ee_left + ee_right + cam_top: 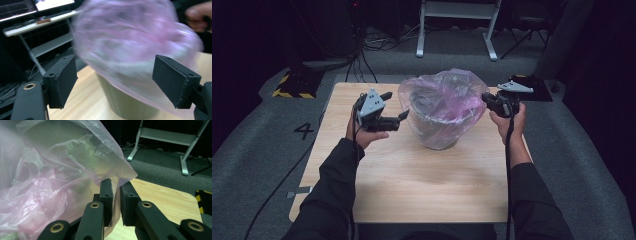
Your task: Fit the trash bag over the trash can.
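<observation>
Dark sleeves came in from the bottom of the high view, each hand carrying a gripper toward the grey bin that stood a little behind the middle of the wooden table. A pink plastic bag lined the bin, its mouth billowing loosely above the rim. The right gripper had its jaws pinched together on the bag's edge on the person's right side, a fold of film caught between the pads, probably to keep that side anchored while the liner was arranged over the rim. The left gripper hung just beside the bag on the other side, jaws standing wide apart with nothing between them; in its own view the bag was blurred beyond the pads, apparently free to take a fresh hold. The table sat on grey carpet marked with a 4, cables trailing off in a dark room, a white-legged stand behind.
</observation>
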`<state>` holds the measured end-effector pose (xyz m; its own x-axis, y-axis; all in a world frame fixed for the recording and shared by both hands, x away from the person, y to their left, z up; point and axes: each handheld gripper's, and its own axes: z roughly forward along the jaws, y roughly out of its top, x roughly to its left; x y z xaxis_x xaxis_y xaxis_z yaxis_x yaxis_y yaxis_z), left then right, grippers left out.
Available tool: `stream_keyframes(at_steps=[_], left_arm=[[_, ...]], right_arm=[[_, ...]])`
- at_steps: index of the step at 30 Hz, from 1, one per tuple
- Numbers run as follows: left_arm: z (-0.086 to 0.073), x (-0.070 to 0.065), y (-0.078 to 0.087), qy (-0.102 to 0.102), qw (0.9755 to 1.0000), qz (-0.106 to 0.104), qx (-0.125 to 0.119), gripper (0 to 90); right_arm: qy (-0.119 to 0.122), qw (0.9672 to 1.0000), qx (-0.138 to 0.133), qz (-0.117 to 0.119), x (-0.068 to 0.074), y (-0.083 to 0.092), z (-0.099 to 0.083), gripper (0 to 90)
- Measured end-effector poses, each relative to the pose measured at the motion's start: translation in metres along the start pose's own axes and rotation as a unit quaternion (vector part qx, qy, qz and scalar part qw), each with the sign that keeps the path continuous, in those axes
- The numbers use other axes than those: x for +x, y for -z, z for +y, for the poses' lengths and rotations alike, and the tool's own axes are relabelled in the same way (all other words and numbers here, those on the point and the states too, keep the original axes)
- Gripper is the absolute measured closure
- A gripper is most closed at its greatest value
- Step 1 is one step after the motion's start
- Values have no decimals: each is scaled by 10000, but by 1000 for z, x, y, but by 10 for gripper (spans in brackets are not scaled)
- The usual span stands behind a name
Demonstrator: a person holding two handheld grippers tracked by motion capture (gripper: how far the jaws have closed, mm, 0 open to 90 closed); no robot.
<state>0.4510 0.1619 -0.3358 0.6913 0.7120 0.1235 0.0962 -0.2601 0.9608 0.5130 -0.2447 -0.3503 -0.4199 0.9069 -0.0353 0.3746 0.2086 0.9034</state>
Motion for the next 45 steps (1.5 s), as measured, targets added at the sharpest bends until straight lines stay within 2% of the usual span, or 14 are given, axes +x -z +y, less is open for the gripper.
stream_keyframes(at_steps=[4,7,10,11,14,18,22,27,32,33,34,35,41,45], left_arm=[[4,16,-24,213,9993,298,120,227],[5,24,-38,557,9981,262,52,304],[7,26,-52,567,9974,401,174,447],[7,26,-56,494,9974,465,248,501],[6,24,-66,317,9978,394,422,682],[5,25,-74,227,9975,418,521,884],[0,29,-83,195,9960,448,753,899],[-10,34,-93,299,9931,427,1049,900],[-23,34,-105,364,9886,372,1411,900],[-23,34,-105,364,9886,372,1411,900],[-29,34,-109,391,9864,347,1560,900],[-32,34,-111,393,9854,337,1625,900],[-49,31,-119,438,9816,197,1851,900],[-59,31,-121,553,9802,111,1900,900]], right_arm=[[-30,10000,34,3,-2,-4,0,815],[-23,10000,47,11,-3,-6,-1,815],[25,10000,67,1,-3,-9,-1,815],[19,10000,66,10,-3,-10,-1,815],[22,10000,95,7,-3,-13,-1,815],[0,9999,137,9,-4,-17,0,816],[25,9998,179,-2,-5,-22,-1,819],[-120,9995,292,-18,-9,-29,-1,822],[-208,9981,580,-47,-12,-40,-5,826],[-208,9981,580,-47,-12,-40,-5,826],[-244,9975,661,-51,-12,-44,-8,828],[-251,9973,692,-49,-12,-46,-9,829],[-327,9956,883,22,-13,-55,-20,830],[-418,9944,961,153,-14,-59,-29,830]])
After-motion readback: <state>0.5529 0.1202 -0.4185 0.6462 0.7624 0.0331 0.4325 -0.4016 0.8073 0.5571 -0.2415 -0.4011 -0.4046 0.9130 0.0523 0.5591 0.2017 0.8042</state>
